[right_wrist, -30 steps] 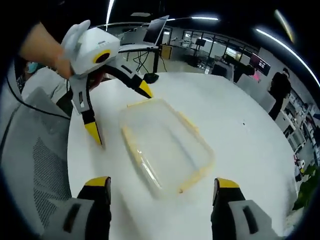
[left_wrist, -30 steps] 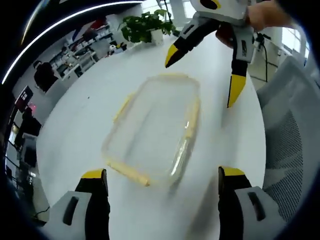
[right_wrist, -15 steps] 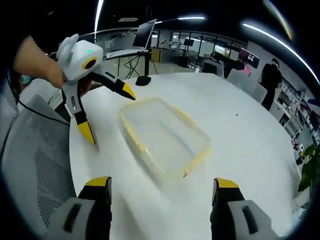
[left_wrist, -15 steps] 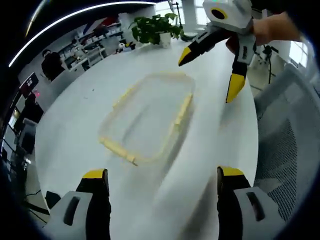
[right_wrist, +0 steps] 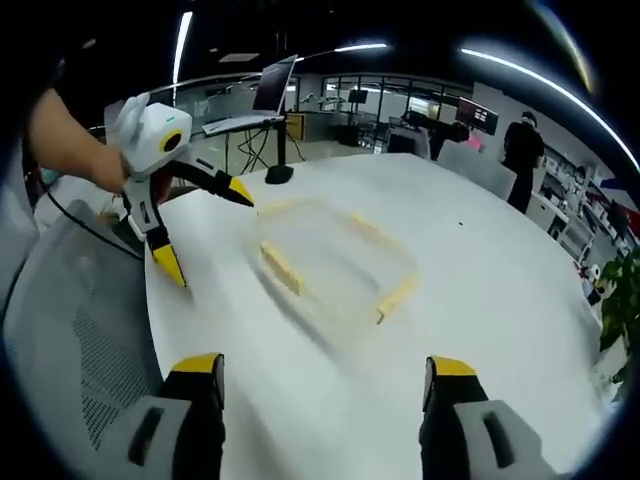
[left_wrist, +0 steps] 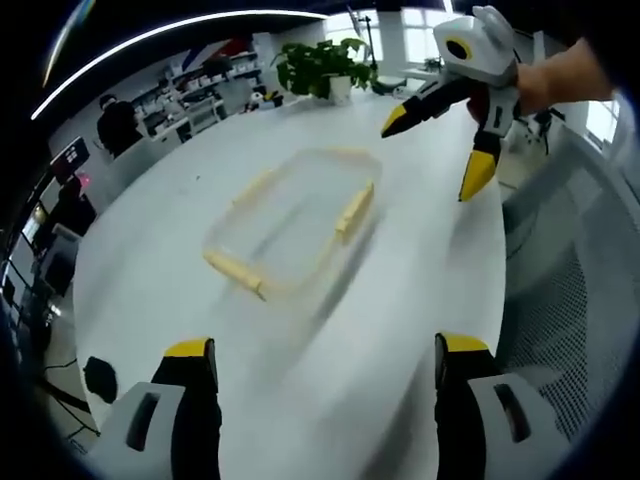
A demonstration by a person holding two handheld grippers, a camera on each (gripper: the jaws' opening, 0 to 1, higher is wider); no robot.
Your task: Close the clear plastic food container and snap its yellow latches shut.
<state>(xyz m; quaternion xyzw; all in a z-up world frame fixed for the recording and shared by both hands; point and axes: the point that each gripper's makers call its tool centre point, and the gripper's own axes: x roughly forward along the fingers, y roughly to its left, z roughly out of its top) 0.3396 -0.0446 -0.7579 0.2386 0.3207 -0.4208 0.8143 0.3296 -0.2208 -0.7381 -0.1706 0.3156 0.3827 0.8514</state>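
A clear plastic food container (left_wrist: 290,215) with yellow latches lies flat on the round white table (left_wrist: 180,280), its lid on top. In the left gripper view my left gripper (left_wrist: 315,362) is open at the bottom, well short of the container. Beyond the container the right gripper (left_wrist: 440,150) hangs open above the table, held by a hand. In the right gripper view the container (right_wrist: 335,262) lies mid-table, my right gripper (right_wrist: 322,378) is open with nothing between its jaws, and the left gripper (right_wrist: 200,225) hangs open at the left.
A grey mesh chair (right_wrist: 80,340) stands at the table's edge. A potted plant (left_wrist: 320,65) stands at the table's far side in the left gripper view. A monitor (right_wrist: 270,95) and desks stand behind. People (left_wrist: 115,125) stand in the background.
Both grippers have pulled back and up from the container, which looks smaller and farther off now. The container has stayed on the table.
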